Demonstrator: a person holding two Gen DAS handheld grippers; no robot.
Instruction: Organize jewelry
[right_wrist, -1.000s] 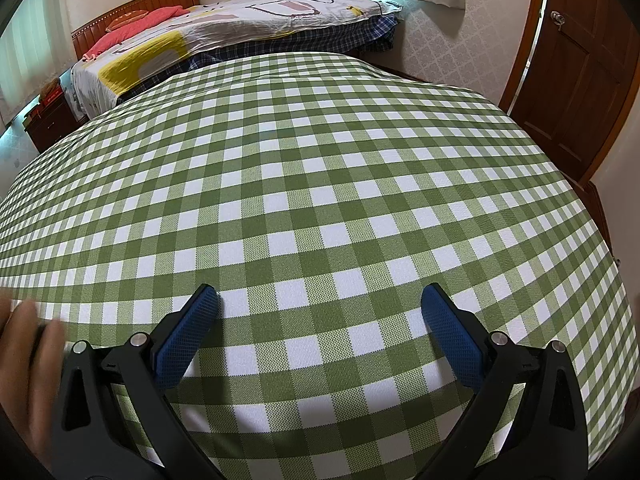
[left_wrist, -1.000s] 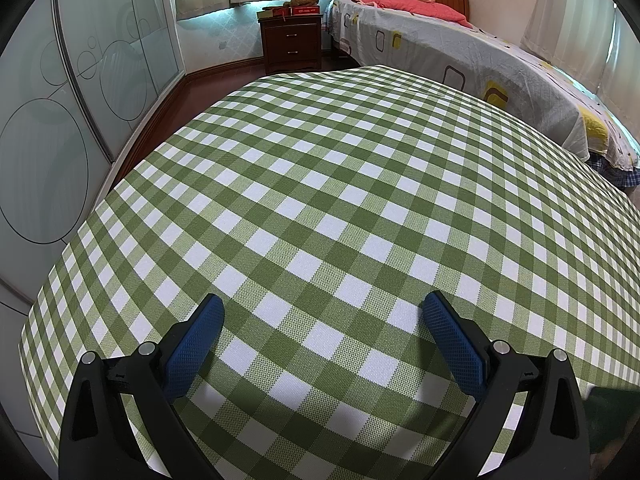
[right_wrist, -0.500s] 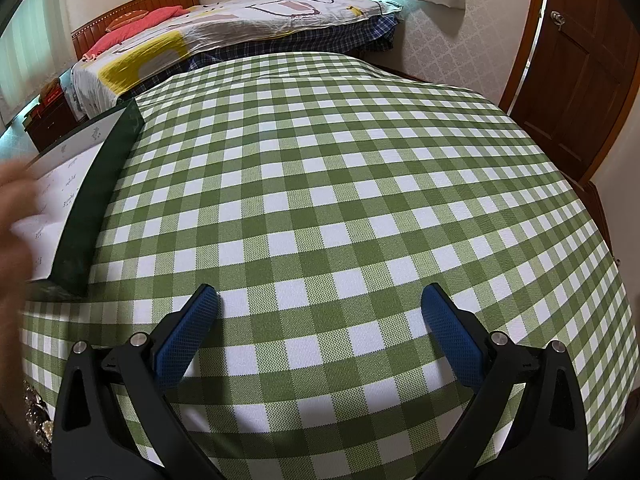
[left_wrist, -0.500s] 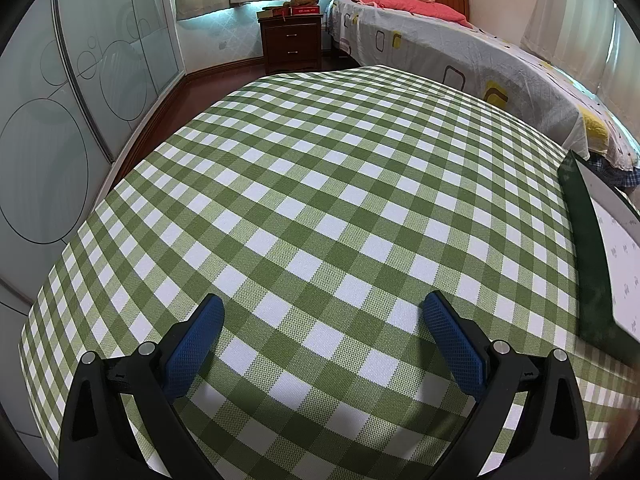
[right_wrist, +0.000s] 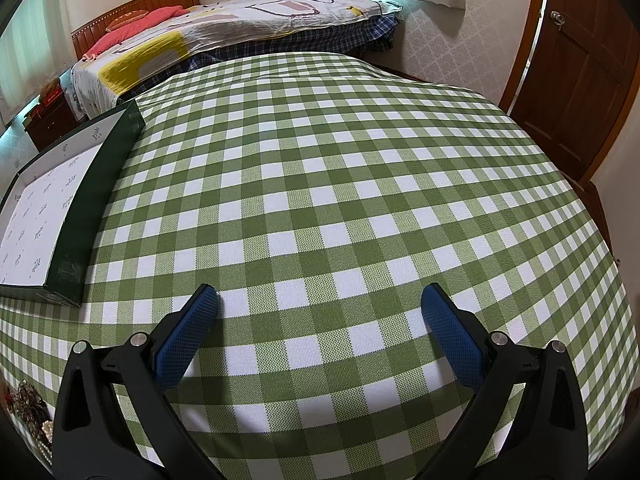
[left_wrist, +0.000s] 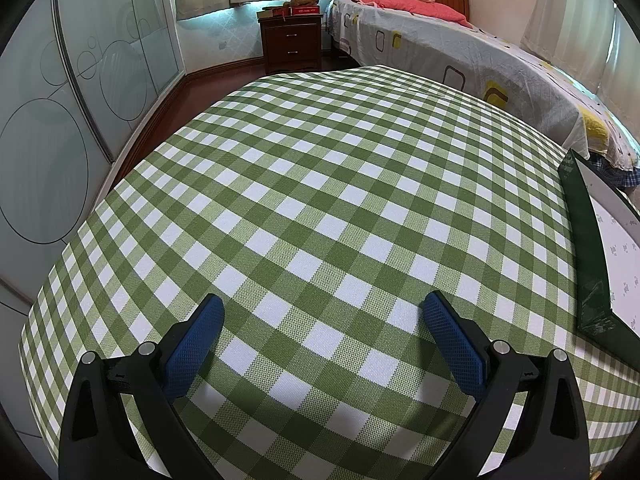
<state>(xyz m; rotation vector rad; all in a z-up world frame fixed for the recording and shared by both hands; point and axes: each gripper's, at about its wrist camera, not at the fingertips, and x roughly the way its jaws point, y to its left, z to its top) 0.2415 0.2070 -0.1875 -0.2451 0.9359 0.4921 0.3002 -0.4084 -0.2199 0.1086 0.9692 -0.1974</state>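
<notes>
A shallow dark green box with a white printed lining [right_wrist: 48, 208] lies on the green checked tablecloth [right_wrist: 320, 184] at the left of the right wrist view, and the same box [left_wrist: 596, 248] shows at the right edge of the left wrist view. A small heap of jewelry with pearl beads [right_wrist: 30, 416] lies at the bottom left corner, partly hidden behind the finger mount. My left gripper [left_wrist: 324, 340] stands open over bare cloth. My right gripper [right_wrist: 320, 332] is open too, with nothing between its blue pads, to the right of the box.
A bed [left_wrist: 460, 52] with a patterned cover runs behind the table. A wooden nightstand [left_wrist: 292, 40] stands by the far wall. Frosted sliding wardrobe doors [left_wrist: 60, 120] line the left side. A brown door [right_wrist: 580, 72] is at the far right.
A hand brought the green box onto the table between the two grippers and then withdrew. The box now lies flat. Jewelry has appeared at the bottom left of the right wrist view. Both grippers stayed still.
</notes>
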